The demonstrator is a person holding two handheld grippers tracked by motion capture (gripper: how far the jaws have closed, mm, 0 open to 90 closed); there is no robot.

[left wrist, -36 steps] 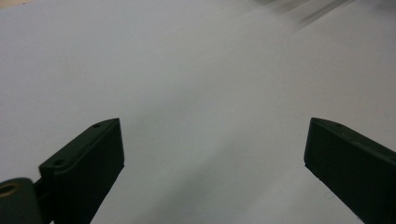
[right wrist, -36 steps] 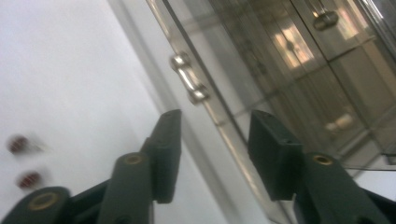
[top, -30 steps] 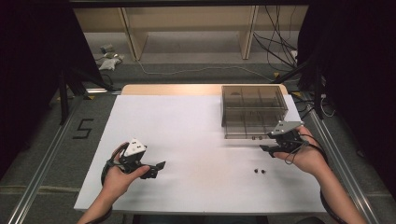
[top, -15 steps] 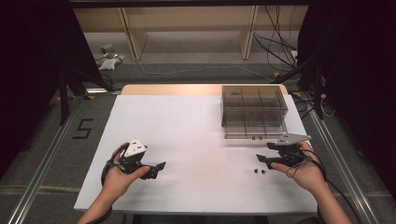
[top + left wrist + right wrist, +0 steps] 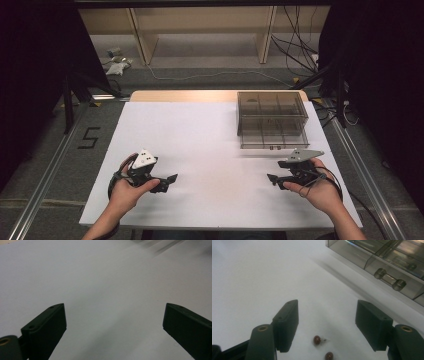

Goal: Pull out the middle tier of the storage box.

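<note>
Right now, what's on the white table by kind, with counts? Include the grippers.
Small dark red beads: 2, lying between the right gripper's open fingers
Clear drawer box: 1
Hand-held grippers: 2, the left gripper and the right gripper
Total: 5

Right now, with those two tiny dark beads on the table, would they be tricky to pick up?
Probably. The beads look round and glossy, so they would likely roll or slip when nudged. They are small beside the open right hand-held gripper, so likely light and easy to miss.
</note>
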